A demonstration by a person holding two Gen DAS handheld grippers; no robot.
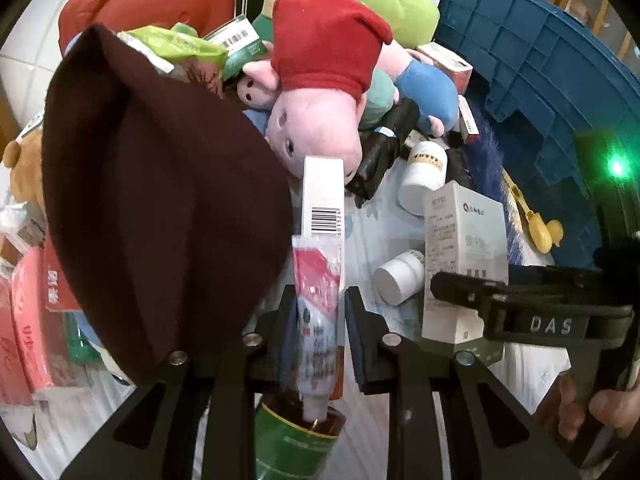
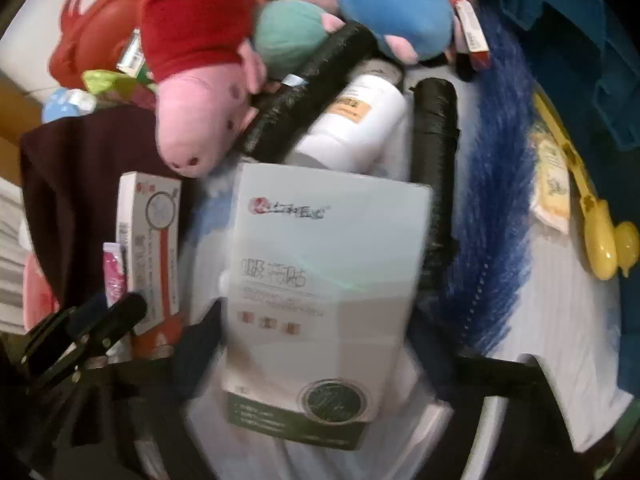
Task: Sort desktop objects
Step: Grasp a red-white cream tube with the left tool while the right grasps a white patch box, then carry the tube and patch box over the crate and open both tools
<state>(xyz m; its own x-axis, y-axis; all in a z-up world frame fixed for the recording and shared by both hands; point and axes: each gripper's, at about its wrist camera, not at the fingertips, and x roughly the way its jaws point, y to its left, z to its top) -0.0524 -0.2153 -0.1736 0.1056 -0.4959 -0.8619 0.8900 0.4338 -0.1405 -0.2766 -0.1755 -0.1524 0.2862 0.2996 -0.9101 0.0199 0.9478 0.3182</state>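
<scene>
Cluttered desktop (image 1: 372,220); pink-white tube (image 1: 318,304), perhaps ointment

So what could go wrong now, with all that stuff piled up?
The left gripper pinches a soft tube near its middle, so it might bend or slip out. The right gripper sits around the big white box, which is wide, so the fingers may grab it crookedly. The brown hat crowds the left side and could get snagged.
</scene>
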